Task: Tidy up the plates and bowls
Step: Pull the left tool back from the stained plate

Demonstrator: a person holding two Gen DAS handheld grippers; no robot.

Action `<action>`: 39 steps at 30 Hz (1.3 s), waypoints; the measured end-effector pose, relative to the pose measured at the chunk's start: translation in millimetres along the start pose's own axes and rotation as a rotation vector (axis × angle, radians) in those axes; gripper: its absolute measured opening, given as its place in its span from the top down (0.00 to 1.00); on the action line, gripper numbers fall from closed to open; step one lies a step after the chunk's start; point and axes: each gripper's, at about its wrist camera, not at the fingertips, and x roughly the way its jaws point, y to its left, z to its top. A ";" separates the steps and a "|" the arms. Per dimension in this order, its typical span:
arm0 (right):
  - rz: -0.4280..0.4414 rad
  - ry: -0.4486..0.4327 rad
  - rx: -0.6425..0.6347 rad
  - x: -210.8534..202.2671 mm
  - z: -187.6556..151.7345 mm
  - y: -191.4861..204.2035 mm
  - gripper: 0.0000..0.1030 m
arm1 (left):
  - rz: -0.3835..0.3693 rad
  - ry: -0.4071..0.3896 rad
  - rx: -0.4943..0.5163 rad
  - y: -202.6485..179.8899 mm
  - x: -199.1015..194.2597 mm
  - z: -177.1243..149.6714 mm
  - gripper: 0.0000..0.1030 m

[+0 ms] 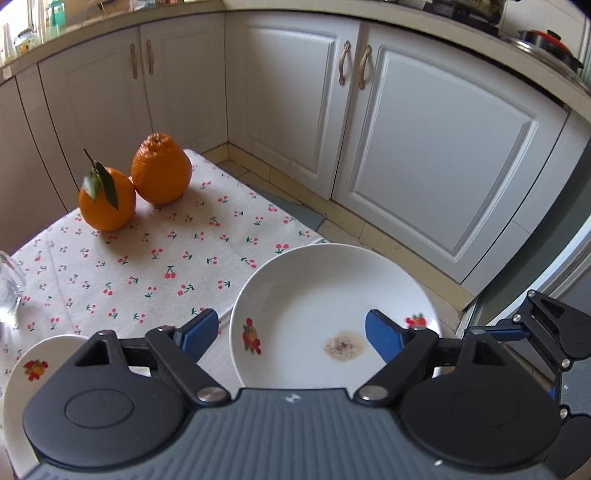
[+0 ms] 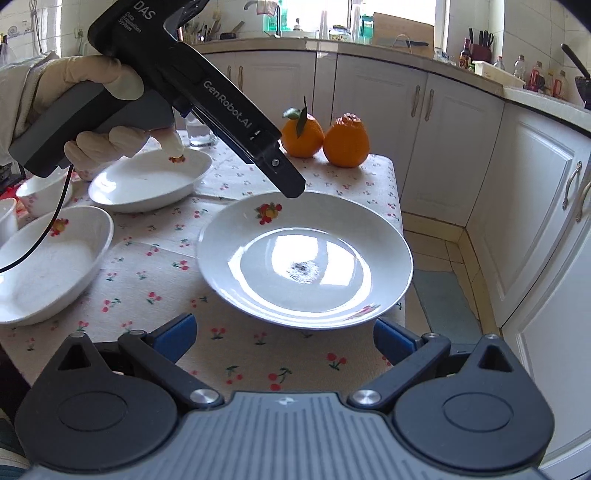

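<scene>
You face a small table under a cream cherry-print tablecloth (image 2: 236, 354). White panelled base cabinets (image 2: 454, 147) wrap the far wall and the right side, with curved metal handles (image 1: 354, 66) on their doors. A pale stone countertop (image 2: 369, 48) runs above them. Daylight enters through a bright far window (image 2: 391, 7). Beige floor tiles (image 2: 436, 240) show at right.

Near edge of surface (image 2: 240, 354): bare cloth in front of the stained plate (image 2: 304, 258), room to come in low.
Left side: two oval dishes (image 2: 48, 266) crowd it.
Far corner: two oranges (image 2: 325, 138) stand behind the plate.
Above plate: left tool (image 2: 291, 188) overhangs its far rim.
</scene>
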 end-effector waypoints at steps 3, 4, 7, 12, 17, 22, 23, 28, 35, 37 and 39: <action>-0.019 -0.024 0.000 -17.3 0.2 12.6 0.00 | 0.021 -0.042 0.016 -12.5 -28.1 -10.8 0.13; -0.023 -0.033 0.001 -23.3 -0.4 17.1 0.00 | 0.033 -0.059 0.027 -18.5 -37.9 -15.9 0.11; -0.044 -0.064 0.019 -39.9 -3.7 28.8 0.00 | 0.071 -0.102 0.054 -34.8 -62.5 -32.9 0.10; -0.089 -0.107 0.094 -61.8 -13.3 42.5 0.00 | 0.094 -0.148 0.061 -58.6 -98.0 -70.8 0.10; -0.082 -0.130 0.133 -79.1 -24.4 53.5 0.00 | 0.141 -0.197 0.070 -76.0 -121.9 -110.9 0.10; -0.106 -0.127 0.099 -85.5 -30.3 65.4 0.00 | 0.169 -0.212 0.015 -81.3 -136.0 -150.9 0.09; -0.104 -0.126 0.099 -85.8 -31.2 66.8 0.00 | 0.174 -0.214 0.012 -81.9 -137.8 -157.1 0.09; -0.079 -0.118 0.109 -82.9 -35.9 73.9 0.00 | 0.239 -0.215 0.009 -84.8 -142.2 -183.0 0.09; -0.039 -0.105 0.090 -79.1 -33.9 85.9 0.00 | 0.287 -0.187 -0.037 -74.7 -150.7 -214.3 0.09; -0.033 -0.101 0.079 -78.1 -32.4 89.4 0.00 | 0.294 -0.180 -0.046 -71.8 -154.9 -222.8 0.09; -0.025 -0.095 0.070 -76.4 -30.7 92.4 0.00 | 0.306 -0.172 -0.053 -68.4 -158.4 -230.8 0.09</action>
